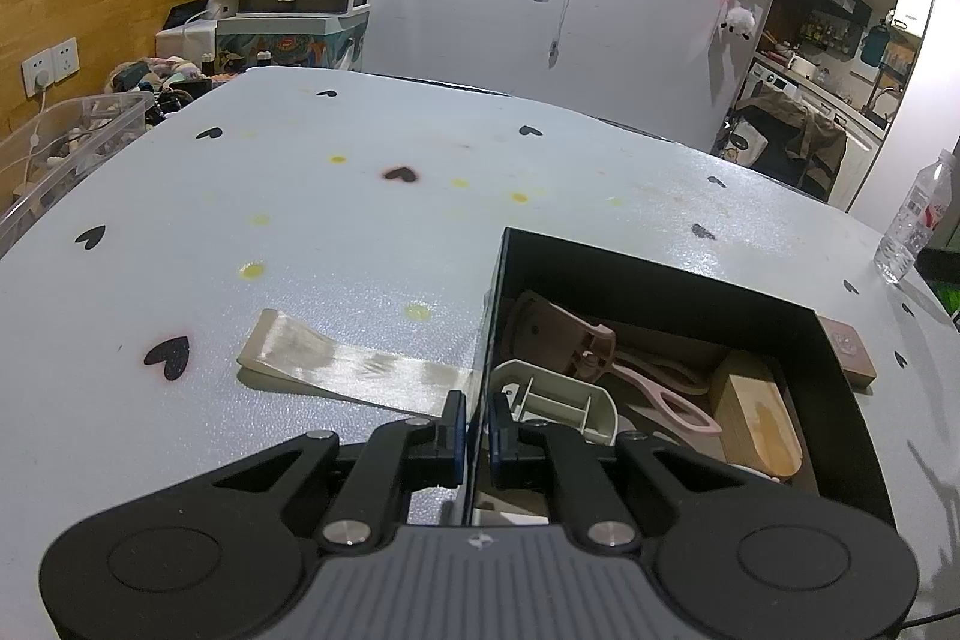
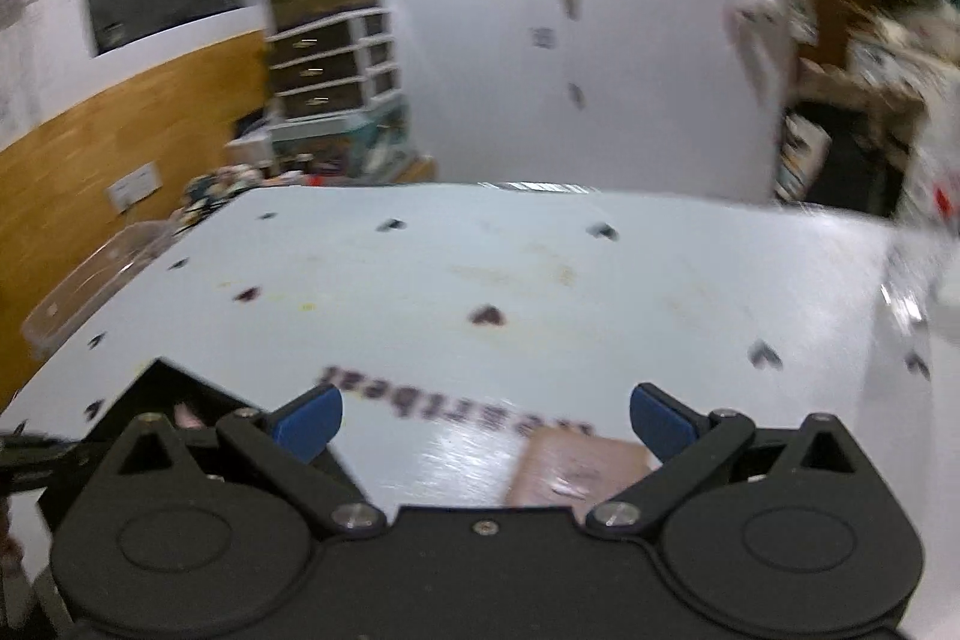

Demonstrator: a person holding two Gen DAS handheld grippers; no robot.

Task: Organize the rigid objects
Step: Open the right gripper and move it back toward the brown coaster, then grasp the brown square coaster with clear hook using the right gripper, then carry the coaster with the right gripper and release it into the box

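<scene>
Left gripper point(image 1: 476, 421) pinched onto the left wall of the black box point(image 1: 840, 358), one blue pad outside the wall, the other inside, pads pressed close on the thin edge. Inside the box: a pale cream plastic piece point(image 1: 558, 397) nearest the clamped wall, a pink plastic tool with a looped handle point(image 1: 606, 358) beyond it toward the middle, a light wooden block point(image 1: 759, 415) toward the right wall. Just outside the box's right wall, touching or nearly touching it, a small pinkish-brown block point(image 1: 852, 352) flat on the table point(image 1: 300, 196). Left of the box, a glossy cream strip point(image 1: 336, 361) flat on the white table cover, its near end reaching up to the clamped wall by the outer pad. Farther from the box, at the table's right edge, a clear water bottle point(image 1: 912, 220) upright. Off the table's left edge, well apart from the box, a clear plastic bin point(image 1: 66, 148).

Right gripper point(image 2: 486, 415) spread wide, nothing between the blue pads, above bare table to the right of the box; view heavily blurred. One corner of the box point(image 2: 162, 382) visible at lower left of that view. Same pinkish-brown block point(image 2: 576, 469) low between the jaws, closer to the right one, not touched by either pad. Mirrored lettering on the table cover point(image 2: 456, 400) just beyond the block, unreadable.
</scene>
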